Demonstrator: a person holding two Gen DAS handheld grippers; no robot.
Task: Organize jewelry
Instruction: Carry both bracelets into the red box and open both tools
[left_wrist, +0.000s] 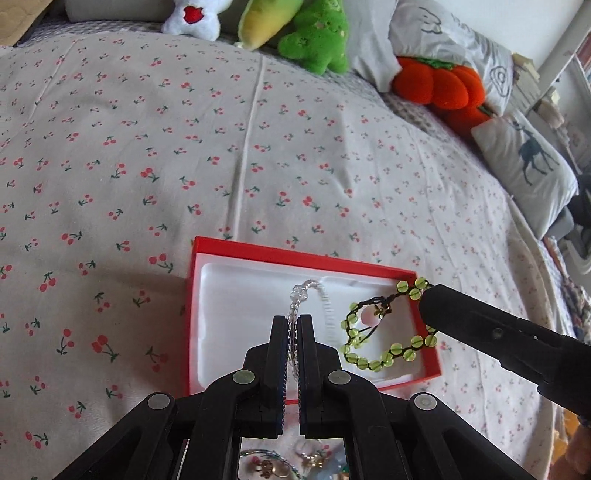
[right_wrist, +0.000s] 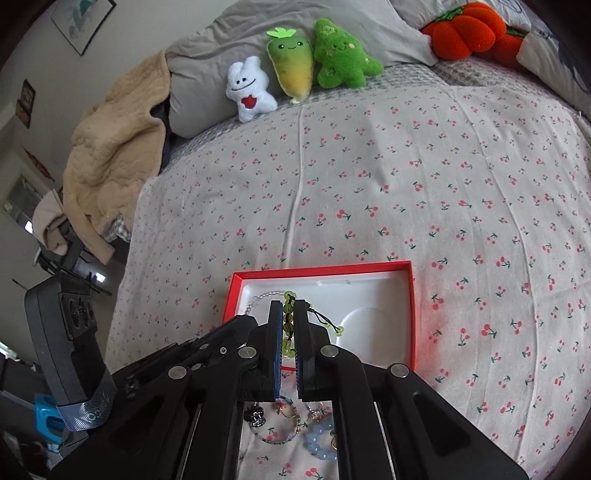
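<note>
- 1 red box (left_wrist: 295, 258), open, white lining, lies on the bed (left_wrist: 147, 147) w/ cherry-print sheet; lower centre of both views
- left hand-held gripper (left_wrist: 292, 321): jaws nearly together, clamped on 1 clear bead bracelet (left_wrist: 301, 291); strand runs up betw. the fingers, its loop lies over the white lining, left-centre part of the box
- right hand-held gripper (right_wrist: 288, 308): jaws pinched on 1 green bead bracelet (right_wrist: 288, 317), dark cord; in the left wrist view it comes in from lower right, tip at the box's far right corner, green loop (left_wrist: 384, 332) hangs over the right part of the box
- pale pink charm (left_wrist: 369, 317) inside the green loop, 1 seen
- clear strand & green loop just beside each other, can't tell if touching
- in right wrist view the box's right half shows bare lining w/ a round recess (right_wrist: 365, 321)
- loose jewelry pile (right_wrist: 295, 424) on the sheet under the grippers, bottom centre: a beaded ring-shaped bracelet, a pale blue bead piece, a dark bead piece, some gold bits; exact count unclear, partly hidden by the gripper frame
- 3 small plush toys upper centre of right wrist view: white one w/ red heart (right_wrist: 249, 92), yellow-green carrot (right_wrist: 291, 70), green star shape (right_wrist: 343, 59)
- 1 orange pumpkin plush (right_wrist: 469, 29) upper right, next to pillows
- 1 deer-print pillow (left_wrist: 528, 166) right edge of left wrist view
- 1 beige quilted blanket (right_wrist: 114, 147) bunched at upper left, off the bed's corner
</note>
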